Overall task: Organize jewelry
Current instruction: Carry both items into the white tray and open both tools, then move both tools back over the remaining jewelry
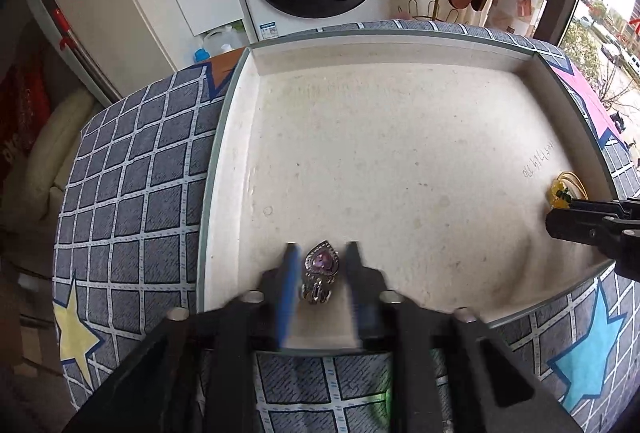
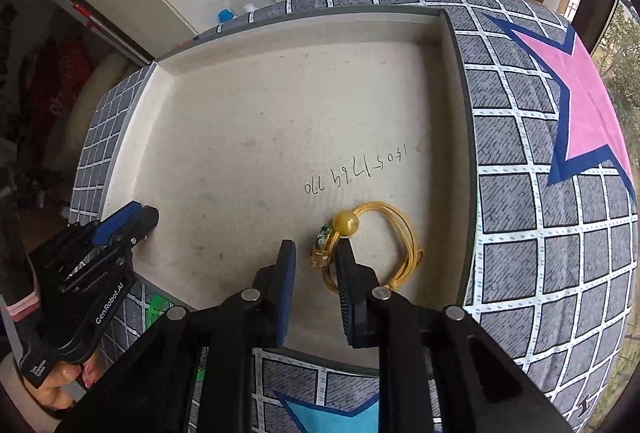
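My left gripper [image 1: 322, 261] is spread apart. The silver ring w/ a purple heart stone [image 1: 321, 270] lies btwn its two fingers, on the floor of the white tray [image 1: 240, 137]. The pads don't press on it; there's a gap on each side. The ring sits close to the tray's near wall, right in front of this tool.

My right gripper [image 2: 314, 259] is spread a bit too. The yellow cord bracelet [image 2: 372, 245] lies on the tray floor just ahead of it. The small yellow-green charm [image 2: 321, 247] is btwn the fingers, next to the right finger; can't tell if they touch. The round yellow bead [image 2: 347, 223] is just past the fingertips. The cord loops go off to the right of this tool, near the tray's right wall.

Some dark handwriting [image 2: 356, 171] is on the tray floor, further ahead of the right tool.

The tray rests on a grey checked cloth w/ stars [image 2: 540, 193]. A hand [image 2: 60, 385] holds the left tool's grip.
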